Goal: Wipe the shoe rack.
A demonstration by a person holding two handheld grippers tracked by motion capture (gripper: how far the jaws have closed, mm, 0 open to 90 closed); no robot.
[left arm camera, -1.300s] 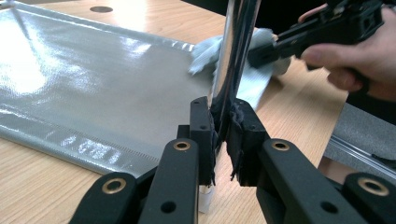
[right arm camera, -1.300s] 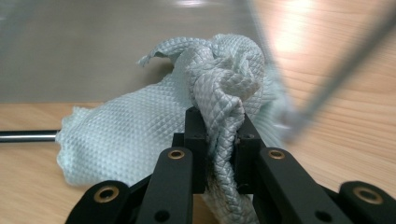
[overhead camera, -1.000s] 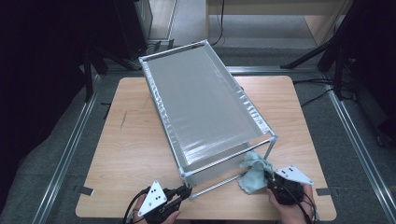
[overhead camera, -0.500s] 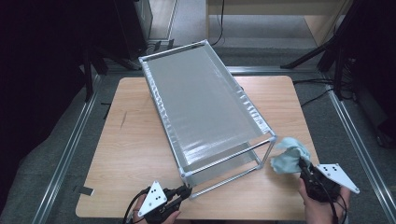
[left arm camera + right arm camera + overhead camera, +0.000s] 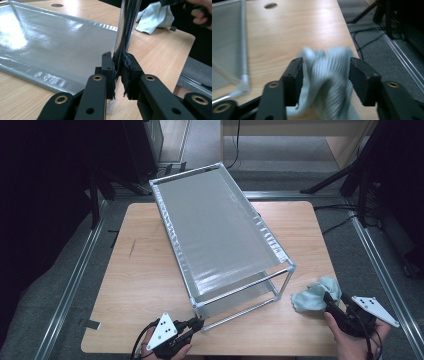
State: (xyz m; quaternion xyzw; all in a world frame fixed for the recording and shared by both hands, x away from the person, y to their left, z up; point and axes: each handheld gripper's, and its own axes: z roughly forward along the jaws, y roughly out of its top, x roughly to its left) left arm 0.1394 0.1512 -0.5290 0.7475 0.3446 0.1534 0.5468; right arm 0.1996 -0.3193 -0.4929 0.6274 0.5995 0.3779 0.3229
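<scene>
- My left gripper (image 5: 196, 325) sits at the near edge of the table (image 5: 145, 270), its jaws pressed tight on the upright corner post (image 5: 124, 27) of the rack (image 5: 220, 240). In the left gripper view the pads pinch that bright metal post just above the tabletop.
- The rack is a metal frame with a grey sheet (image 5: 50, 42) stretched across the top and a second one lower down; it lies diagonally over the middle of the table, its near corner at my left gripper.
- My right gripper (image 5: 334, 301) is at the near right corner of the table, and its jaws have just been opening. In the right gripper view they stand spread with the cloth (image 5: 329, 82) bunched between them.
- That view is blurred, so I can't swear to it, but the left pad seems to touch the folds while the right pad stands clear; I read no clamp on the fabric.
- The pale blue-green cloth (image 5: 312, 295) lies crumpled on the wood just right of the rack's near right leg, close to the table's right edge and apart from the frame.
- From the left gripper view I see the same cloth (image 5: 155, 17) beyond the post, with the other hand at its far side.
</scene>
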